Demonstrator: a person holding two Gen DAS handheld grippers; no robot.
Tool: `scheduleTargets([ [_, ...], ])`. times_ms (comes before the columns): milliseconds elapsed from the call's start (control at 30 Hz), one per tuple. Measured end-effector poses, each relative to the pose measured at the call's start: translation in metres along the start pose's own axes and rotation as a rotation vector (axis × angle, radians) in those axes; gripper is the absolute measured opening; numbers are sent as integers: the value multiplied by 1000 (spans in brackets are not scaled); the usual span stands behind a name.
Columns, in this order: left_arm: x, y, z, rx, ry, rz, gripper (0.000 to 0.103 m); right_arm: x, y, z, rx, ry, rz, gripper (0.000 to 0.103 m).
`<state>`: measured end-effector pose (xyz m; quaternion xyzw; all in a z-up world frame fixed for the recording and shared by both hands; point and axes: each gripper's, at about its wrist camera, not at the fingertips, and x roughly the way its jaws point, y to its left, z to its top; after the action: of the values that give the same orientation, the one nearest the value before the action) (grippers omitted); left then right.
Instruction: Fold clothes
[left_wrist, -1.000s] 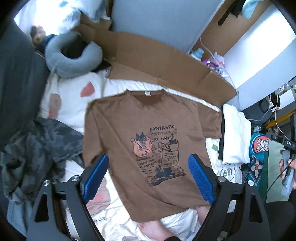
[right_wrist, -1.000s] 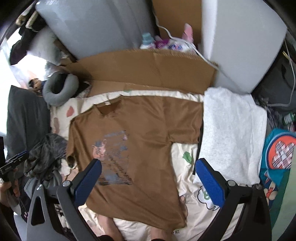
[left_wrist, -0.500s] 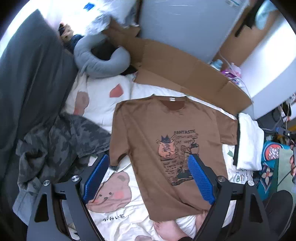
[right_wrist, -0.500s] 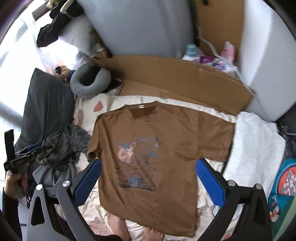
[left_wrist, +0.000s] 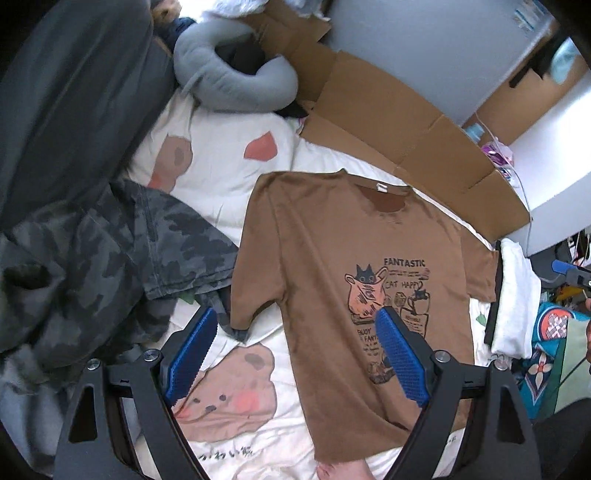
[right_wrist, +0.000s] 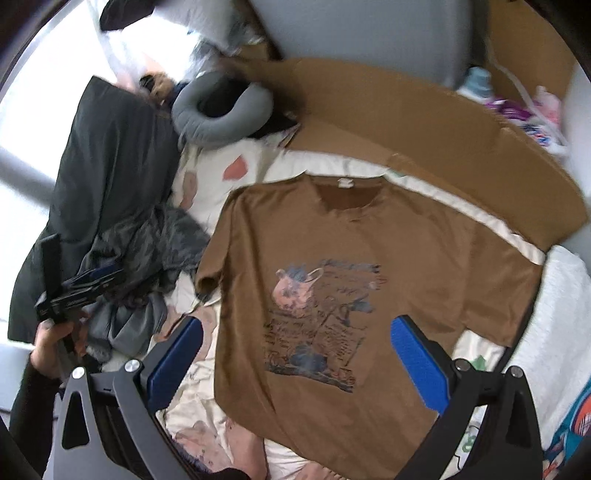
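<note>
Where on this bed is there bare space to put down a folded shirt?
The clearest patch is the white bedspread with the bear print, between the camouflage garment and the brown T-shirt. Another lies above it, between the grey neck pillow and the shirt's collar. The left side is crowded with dark clothes; the right holds a white towel.

surface: bed | on it: brown T-shirt, camouflage garment, neck pillow
</note>
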<state>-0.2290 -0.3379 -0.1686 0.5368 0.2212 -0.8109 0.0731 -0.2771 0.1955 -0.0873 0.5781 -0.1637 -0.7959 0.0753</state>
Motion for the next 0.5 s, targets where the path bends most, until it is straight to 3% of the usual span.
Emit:
scheduleTargets([
  [67, 18, 14, -1, -30, -14, -14, 87, 15, 4, 8, -21, 19, 14, 102],
  [167, 48, 34, -1, -90, -20, -29, 74, 39, 7, 16, -36, 37, 37, 102],
  [300, 84, 52, -5, -149, -16, -32, 73, 69, 9, 18, -27, 67, 104, 102],
  [500, 123, 75, -14, -213, -13, -44, 73, 105, 12, 16, -95, 61, 119, 102],
])
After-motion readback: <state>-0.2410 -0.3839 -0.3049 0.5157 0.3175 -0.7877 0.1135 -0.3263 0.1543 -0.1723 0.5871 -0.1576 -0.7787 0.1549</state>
